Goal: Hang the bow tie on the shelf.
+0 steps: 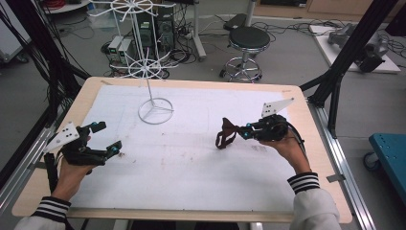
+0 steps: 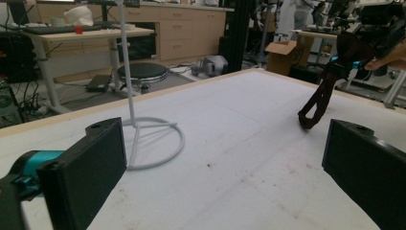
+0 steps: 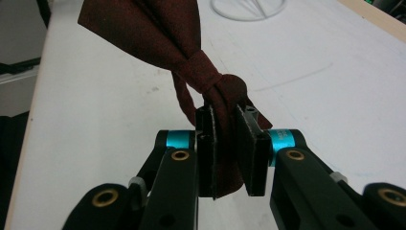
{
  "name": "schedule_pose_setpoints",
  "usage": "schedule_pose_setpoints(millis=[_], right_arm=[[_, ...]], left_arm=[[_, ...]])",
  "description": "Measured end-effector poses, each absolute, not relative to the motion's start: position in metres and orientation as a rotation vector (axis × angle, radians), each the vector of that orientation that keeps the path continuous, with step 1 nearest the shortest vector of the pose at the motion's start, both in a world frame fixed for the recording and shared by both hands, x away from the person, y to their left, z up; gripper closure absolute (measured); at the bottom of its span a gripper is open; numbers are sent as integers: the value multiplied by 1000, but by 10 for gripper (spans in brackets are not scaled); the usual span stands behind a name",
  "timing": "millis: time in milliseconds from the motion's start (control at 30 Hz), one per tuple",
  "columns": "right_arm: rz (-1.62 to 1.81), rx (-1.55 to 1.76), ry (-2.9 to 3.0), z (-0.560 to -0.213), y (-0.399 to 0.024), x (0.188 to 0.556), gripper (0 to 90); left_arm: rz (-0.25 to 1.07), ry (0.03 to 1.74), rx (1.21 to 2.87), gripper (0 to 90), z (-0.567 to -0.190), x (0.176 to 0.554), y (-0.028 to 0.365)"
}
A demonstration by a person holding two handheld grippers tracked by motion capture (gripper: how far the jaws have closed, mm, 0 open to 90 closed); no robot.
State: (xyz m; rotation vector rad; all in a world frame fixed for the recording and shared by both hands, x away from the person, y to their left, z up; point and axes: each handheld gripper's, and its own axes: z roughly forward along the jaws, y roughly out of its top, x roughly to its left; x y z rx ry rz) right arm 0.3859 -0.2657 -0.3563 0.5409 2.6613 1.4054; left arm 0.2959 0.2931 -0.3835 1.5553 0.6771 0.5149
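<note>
Wooden-edged table (image 1: 306, 143) covered by a white sheet, seen from the high view. Right gripper (image 1: 243, 132) sits at about 3 o'clock of the table centre, held in the person's right hand (image 1: 282, 143), jaws pointing toward 9 o'clock. It is clamped on a dark brown fabric bow tie with a knotted middle and strap loop (image 1: 225, 133); in the right gripper view the jaws are nearly closed with the cloth (image 3: 225, 143) pinched between the pads, knot just above them, one wing spreading toward 11 o'clock. In the left gripper view the bow tie (image 2: 321, 100) hangs from that gripper, and its lower end seems to reach the sheet.

Left gripper (image 1: 109, 139) is at 9 o'clock of the table, in the left hand (image 1: 72, 167), jaws spread wide and holding nothing; sheet visible between them in the left gripper view.

White wire stand with a round ring base and thin upright pole (image 1: 155, 111) stands at 11–12 o'clock, well apart from both grippers. Round black stool (image 1: 248, 40) on the floor beyond the table's far edge.
</note>
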Motion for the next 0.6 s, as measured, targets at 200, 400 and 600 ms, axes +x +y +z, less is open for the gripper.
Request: schedule_pose_setpoints(millis=[200, 400, 600], right_arm=[[1468, 509, 2638, -351, -252, 384, 797], [1474, 481, 2629, -345, -234, 383, 797], [1464, 465, 2618, -342, -217, 383, 797]], left_arm=[[474, 644, 1591, 17, -372, 299, 285], [429, 608, 1617, 17, -359, 303, 275], [403, 565, 1652, 17, -352, 307, 264]])
